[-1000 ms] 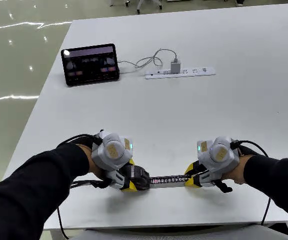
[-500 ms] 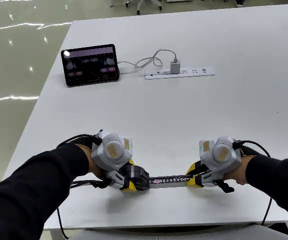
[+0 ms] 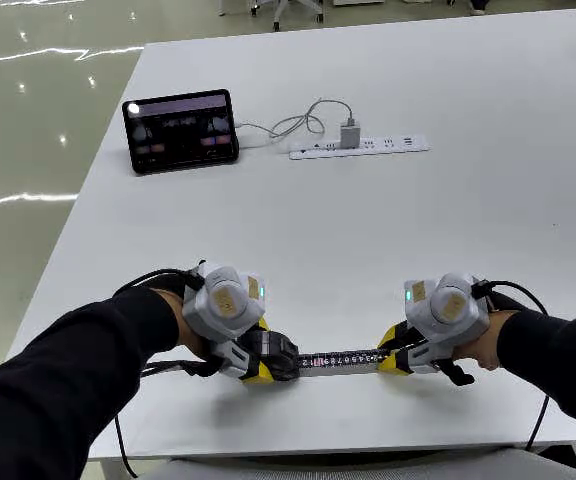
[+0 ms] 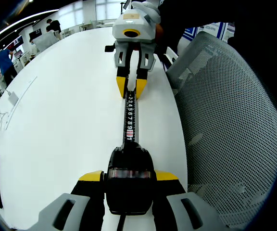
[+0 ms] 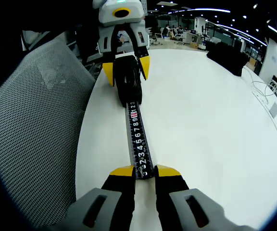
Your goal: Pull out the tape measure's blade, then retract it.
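— At the table's (image 3: 388,230) near edge, what's held?
— Left gripper (image 3: 262,350) clamps tape measure (image 3: 280,355); right gripper (image 3: 388,352) pinches blade (image 3: 340,358) tip. Mesh chair (image 4: 225,120) just off edge. Open tabletop beyond; tablet (image 3: 181,130), power strip (image 3: 361,145) far back.

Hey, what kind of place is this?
Probably an open-plan office or lab: a large white worktable, a grey mesh office chair beside it, and rows of desks in the background.
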`<state>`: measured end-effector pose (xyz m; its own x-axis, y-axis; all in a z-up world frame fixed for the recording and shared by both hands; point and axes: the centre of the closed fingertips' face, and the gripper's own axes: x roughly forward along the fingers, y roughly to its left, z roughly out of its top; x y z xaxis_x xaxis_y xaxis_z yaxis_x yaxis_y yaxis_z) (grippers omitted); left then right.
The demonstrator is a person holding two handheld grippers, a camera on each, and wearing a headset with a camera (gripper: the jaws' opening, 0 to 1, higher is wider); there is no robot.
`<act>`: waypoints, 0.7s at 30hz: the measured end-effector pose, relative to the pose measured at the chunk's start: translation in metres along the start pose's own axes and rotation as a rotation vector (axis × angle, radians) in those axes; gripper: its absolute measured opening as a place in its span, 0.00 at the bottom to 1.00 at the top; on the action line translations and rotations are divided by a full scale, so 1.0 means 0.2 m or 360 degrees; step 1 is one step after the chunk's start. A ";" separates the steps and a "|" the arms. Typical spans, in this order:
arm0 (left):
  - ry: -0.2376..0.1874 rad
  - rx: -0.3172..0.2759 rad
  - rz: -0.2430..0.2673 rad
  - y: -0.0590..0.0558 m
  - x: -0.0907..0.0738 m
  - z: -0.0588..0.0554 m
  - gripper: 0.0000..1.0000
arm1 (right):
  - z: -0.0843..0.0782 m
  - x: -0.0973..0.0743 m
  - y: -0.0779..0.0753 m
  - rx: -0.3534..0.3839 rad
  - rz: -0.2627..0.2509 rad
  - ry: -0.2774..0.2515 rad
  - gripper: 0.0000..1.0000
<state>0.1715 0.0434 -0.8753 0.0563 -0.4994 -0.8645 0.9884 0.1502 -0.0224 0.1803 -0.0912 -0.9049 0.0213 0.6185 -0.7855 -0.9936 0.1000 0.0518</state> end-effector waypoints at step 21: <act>-0.0002 -0.0004 0.0000 0.00 0.00 0.00 0.34 | -0.04 -0.03 -0.02 0.0011 -0.0014 0.0015 0.11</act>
<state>0.1722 0.0437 -0.8760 0.0565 -0.5003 -0.8640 0.9880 0.1525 -0.0236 0.1824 -0.1023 -0.9049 0.0290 0.6103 -0.7916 -0.9926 0.1107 0.0490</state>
